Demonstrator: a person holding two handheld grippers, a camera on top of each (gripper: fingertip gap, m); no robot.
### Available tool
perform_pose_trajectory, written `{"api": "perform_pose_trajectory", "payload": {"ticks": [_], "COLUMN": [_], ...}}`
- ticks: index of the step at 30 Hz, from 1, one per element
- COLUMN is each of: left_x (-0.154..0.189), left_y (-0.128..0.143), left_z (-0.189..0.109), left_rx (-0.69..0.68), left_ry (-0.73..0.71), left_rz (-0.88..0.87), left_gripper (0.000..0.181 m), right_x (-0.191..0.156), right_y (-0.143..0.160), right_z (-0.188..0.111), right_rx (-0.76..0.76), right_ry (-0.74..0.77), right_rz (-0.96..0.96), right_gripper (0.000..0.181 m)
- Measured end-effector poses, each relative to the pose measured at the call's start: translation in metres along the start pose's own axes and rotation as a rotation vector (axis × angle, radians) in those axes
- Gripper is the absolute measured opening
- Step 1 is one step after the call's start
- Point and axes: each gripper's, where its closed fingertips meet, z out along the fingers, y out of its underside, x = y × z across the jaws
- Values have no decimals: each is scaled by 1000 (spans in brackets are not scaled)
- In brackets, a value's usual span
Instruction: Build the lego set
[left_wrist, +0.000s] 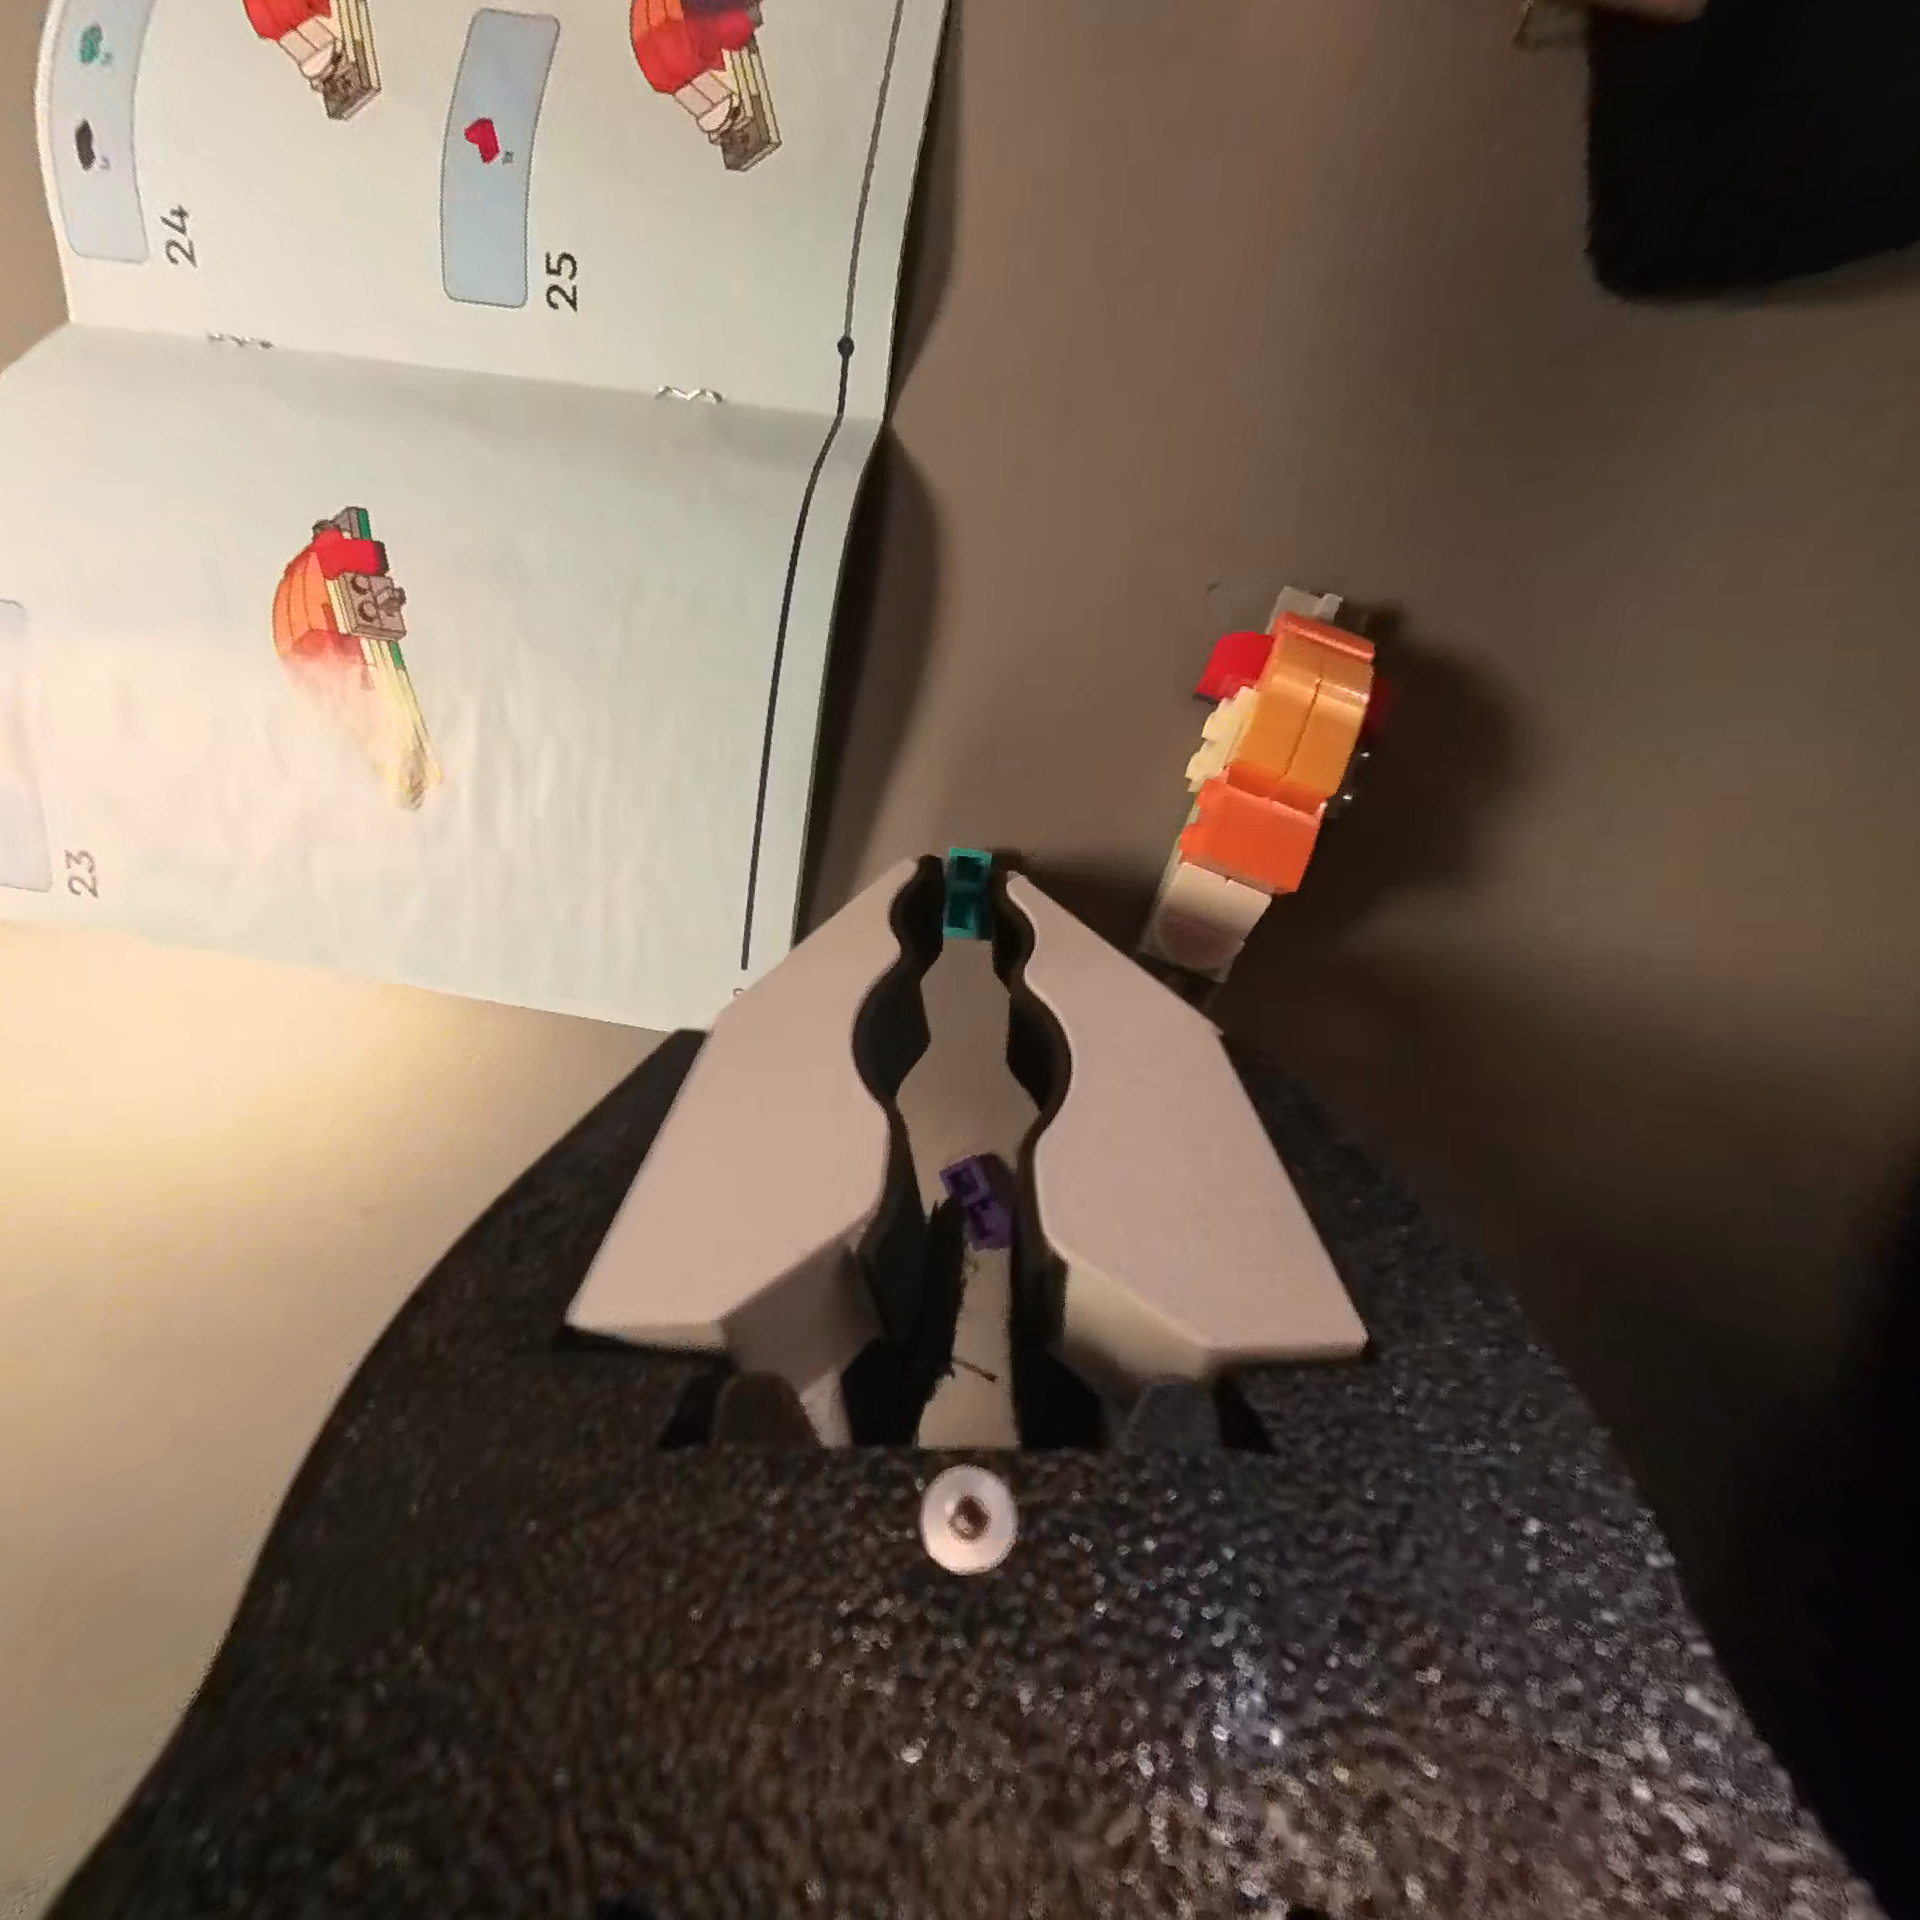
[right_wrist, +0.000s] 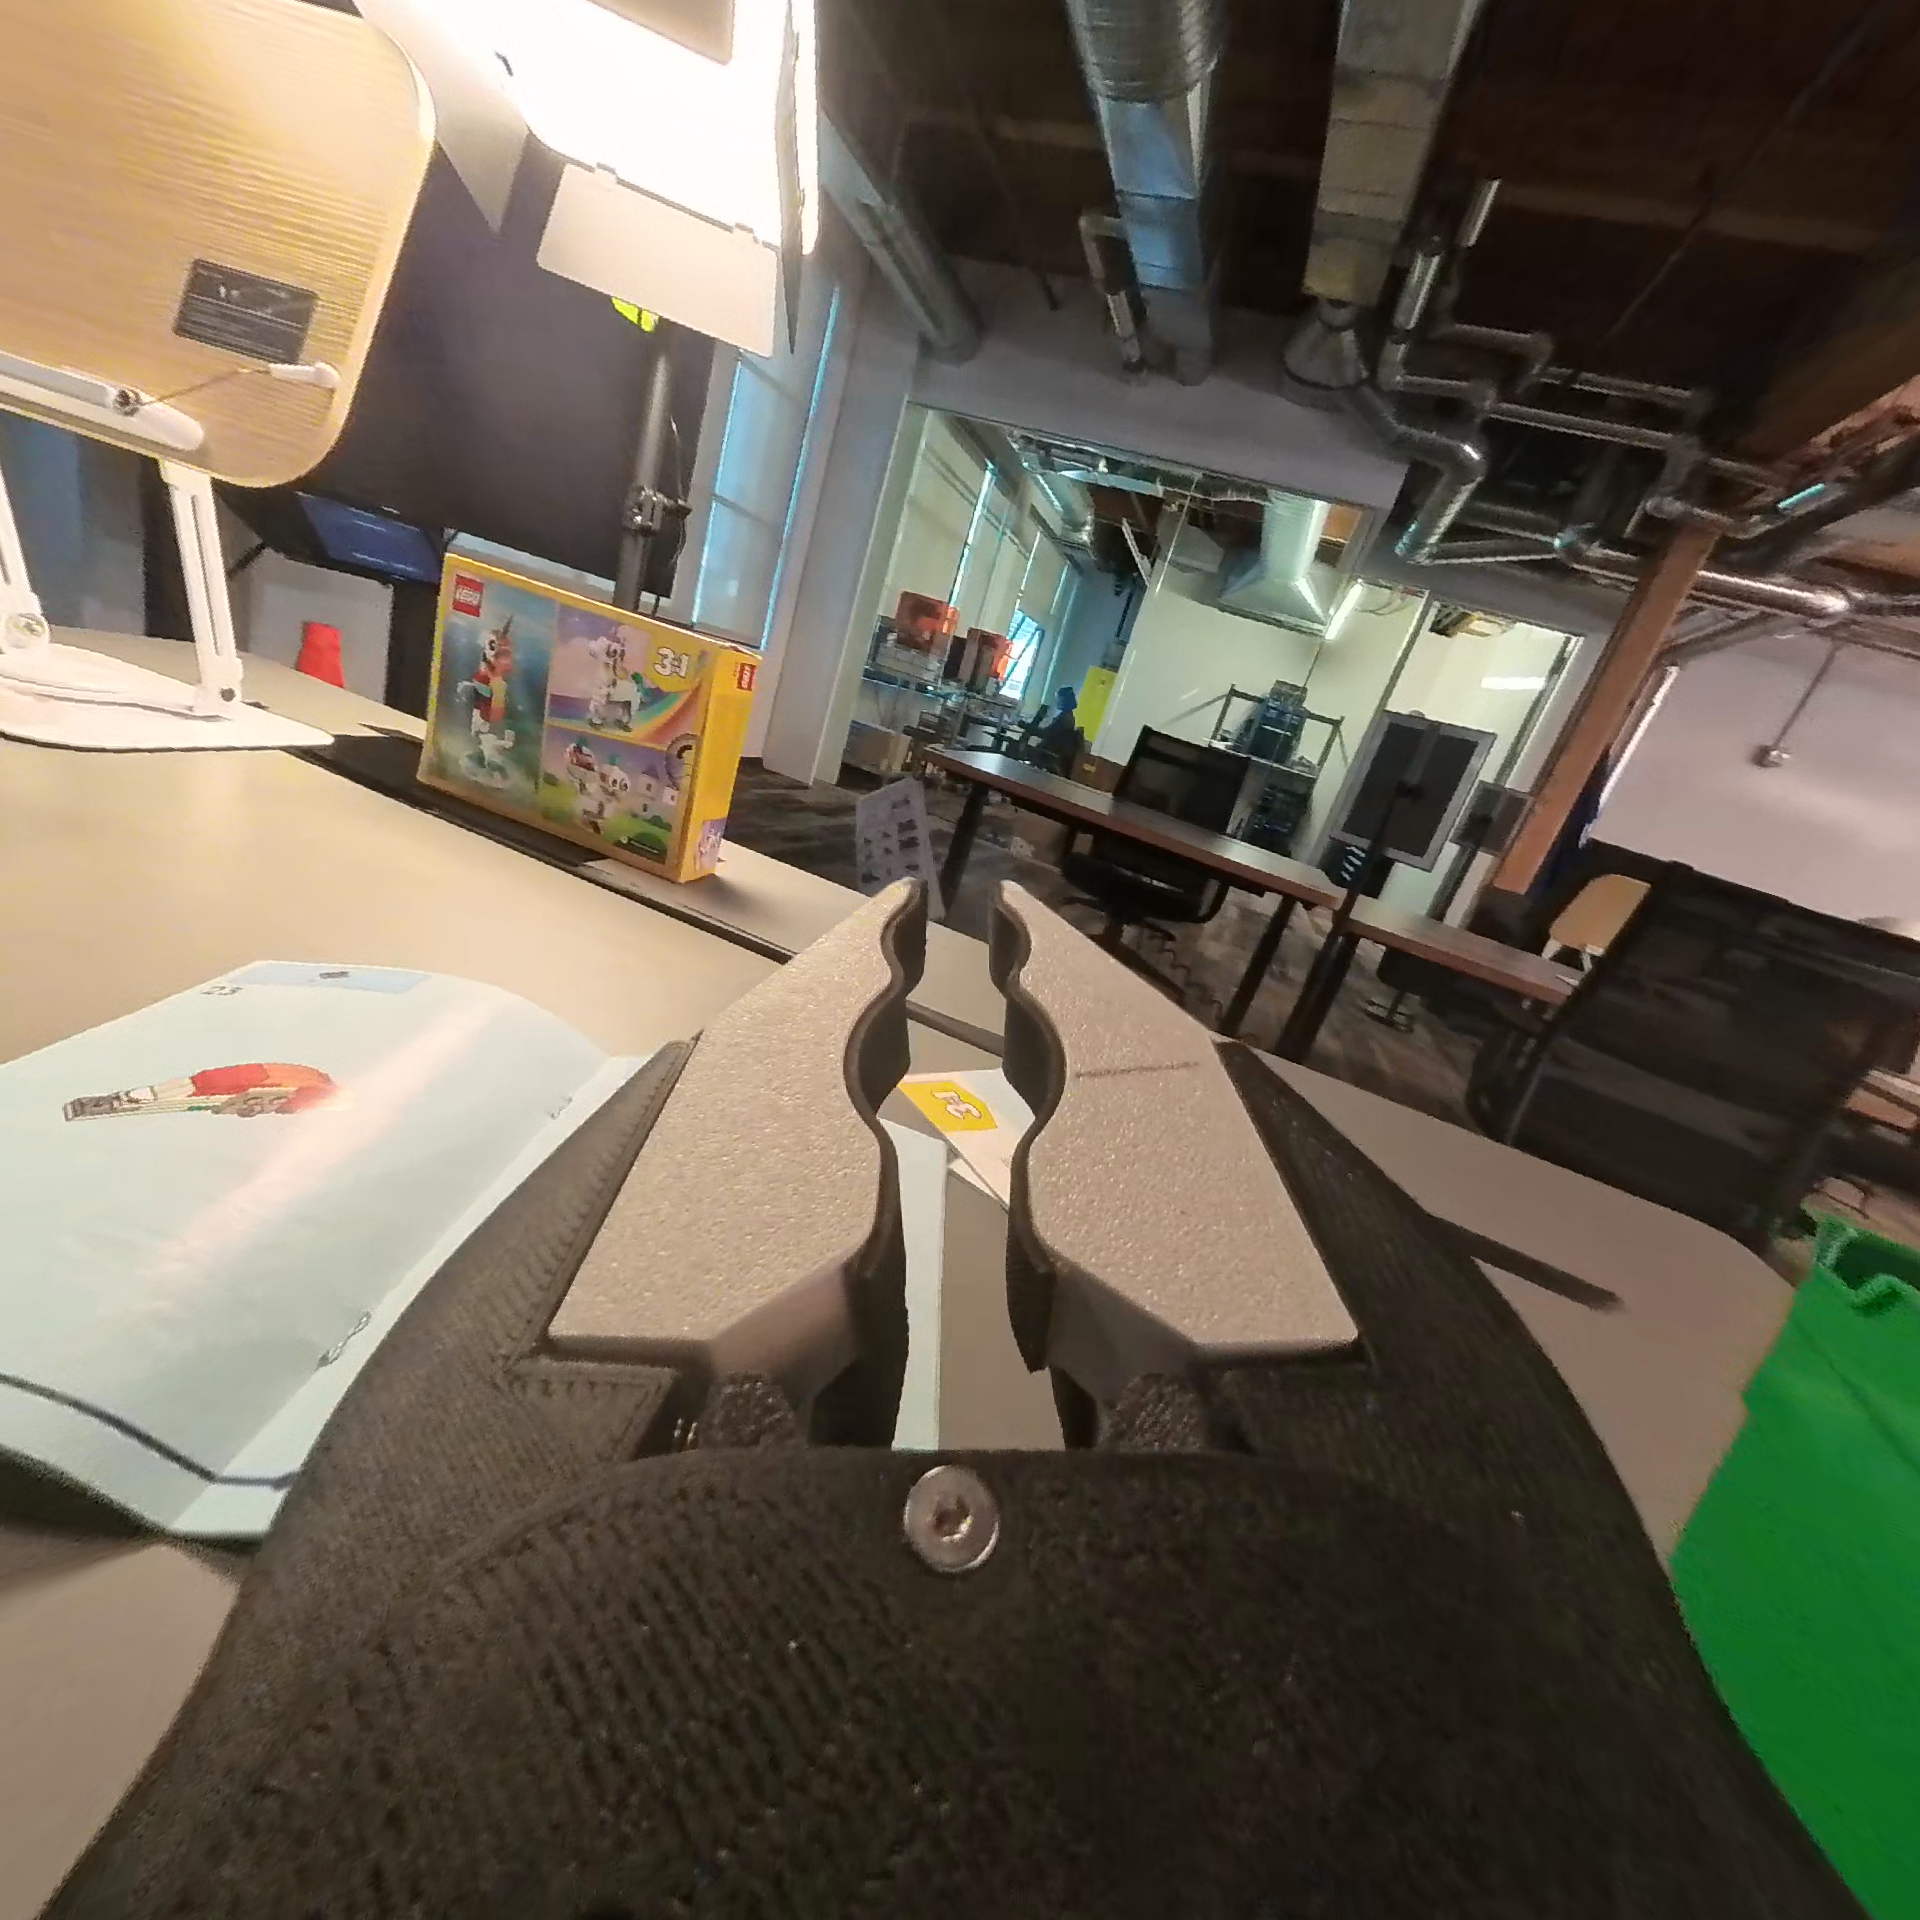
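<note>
We count one table (right_wrist: 312, 862), grey and broad, carrying everything near us. On it lies one instruction booklet (left_wrist: 436, 644), open, its outer pages cut off by the frame edges in both views. One yellow set box (right_wrist: 587, 727) stands upright toward the table's far edge, and one green bin (right_wrist: 1808, 1507) shows at the right, mostly cropped. We see two grippers. The left gripper (left_wrist: 968, 883) has its jaws clamped on one small teal brick (left_wrist: 966, 896) at the very tips, just off the booklet's corner. The right gripper (right_wrist: 958, 909) holds nothing, its jaws drawn near each other with a narrow gap at the tips. One partly built model (left_wrist: 1262, 769), orange with red, cream and grey pieces, rests on the table just right of the left gripper; its lower end is hidden behind the jaws. One small purple brick (left_wrist: 977, 1203) lies on the table, seen through the gap between those jaws, partly shadowed.
</note>
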Motion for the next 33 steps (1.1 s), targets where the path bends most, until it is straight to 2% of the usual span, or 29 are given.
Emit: {"api": "perform_pose_trajectory", "payload": {"ticks": [4,8,12,16,19,21,25,26,28,29,30,33], "left_x": [5,-6,-1,11,18,22,31,33,37,39,40,41], "left_y": [-2,-5,-22,-20,-14,-2,27,32,38,40,41,37], "left_z": [2,-9,-40,-63,-86,-96,-106,-108,-110,-110,-110,-111], "left_rx": [-5,39,221,351,496,543,541,542,554,559,561,585], "left_ry": [43,-15,26,51,88,86,53,49,54,60,63,62], "left_rz": [-70,-111,-170,-220,-324,-360,-367,-362,-353,-350,-345,-303], "left_gripper": [18,31,43,50,48,48,46,45,44,44,44,42], "right_x": [1,1,3,20,17,-9,-96,-116,-150,-161,-169,-183], "right_y": [2,2,2,-8,-11,-25,-46,-44,-26,-16,-9,7], "right_z": [5,7,7,-1,-11,-22,-77,-93,-120,-127,-134,-148], "right_rx": [3,9,12,51,44,71,34,-38,-291,-380,-416,-470], "right_ry": [-20,-32,-24,72,48,-106,-710,-860,-1100,-1151,-1190,-1275], "right_rz": [41,44,39,14,26,42,165,229,309,283,217,38], "right_gripper": [10,9,10,6,7,10,6,14,44,52,51,29]}}
